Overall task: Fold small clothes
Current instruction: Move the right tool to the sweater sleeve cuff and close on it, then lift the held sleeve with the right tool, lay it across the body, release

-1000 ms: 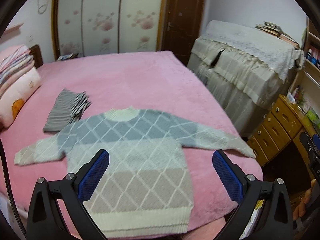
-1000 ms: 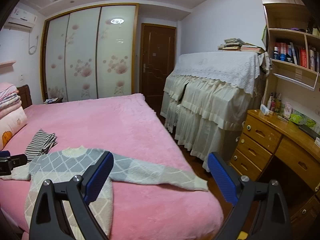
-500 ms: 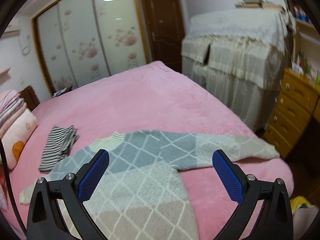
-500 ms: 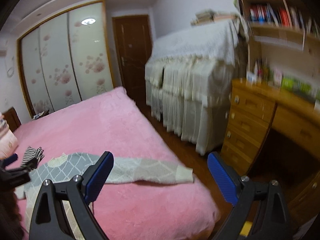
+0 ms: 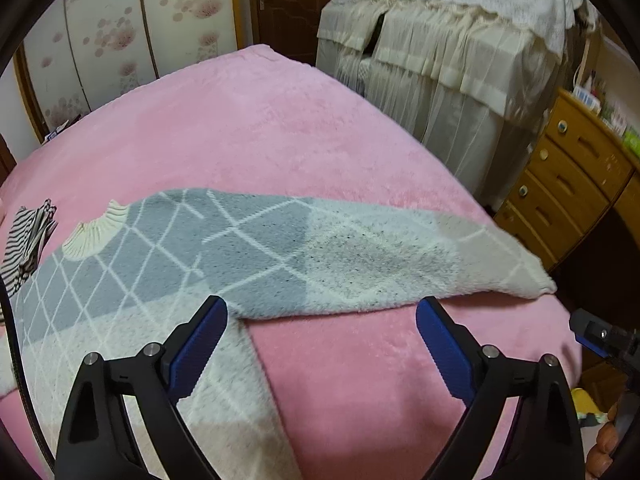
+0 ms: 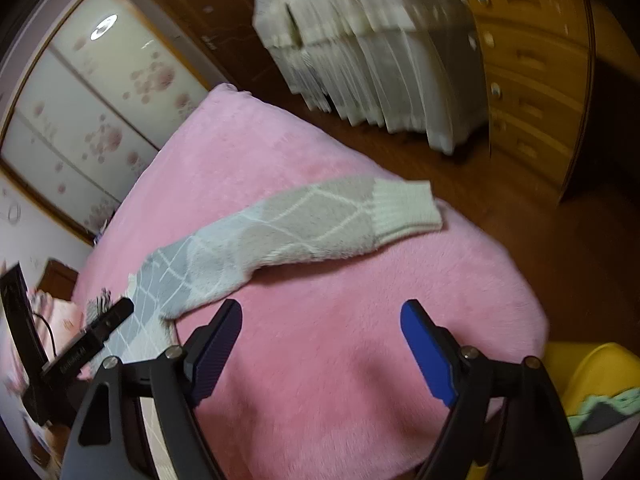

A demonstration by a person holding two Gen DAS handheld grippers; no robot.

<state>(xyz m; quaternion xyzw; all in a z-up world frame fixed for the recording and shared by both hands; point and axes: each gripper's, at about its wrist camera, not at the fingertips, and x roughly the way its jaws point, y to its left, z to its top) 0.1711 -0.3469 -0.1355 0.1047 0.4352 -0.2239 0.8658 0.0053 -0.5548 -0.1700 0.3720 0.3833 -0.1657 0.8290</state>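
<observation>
Grey sweater (image 5: 248, 248) lies flat just ahead of both closing, empty hand-held grippers (image 5: 320, 344) (image 6: 320, 344).

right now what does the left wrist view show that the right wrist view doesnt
Only the left wrist view shows the sweater's cream collar and the open left gripper, its jaws closing on nothing. Only the right wrist view shows the sleeve's ribbed cuff, a yellow bin and the open right gripper, also closing empty. Both show the diamond-patterned sweater, pink blanket and wooden drawers.
</observation>
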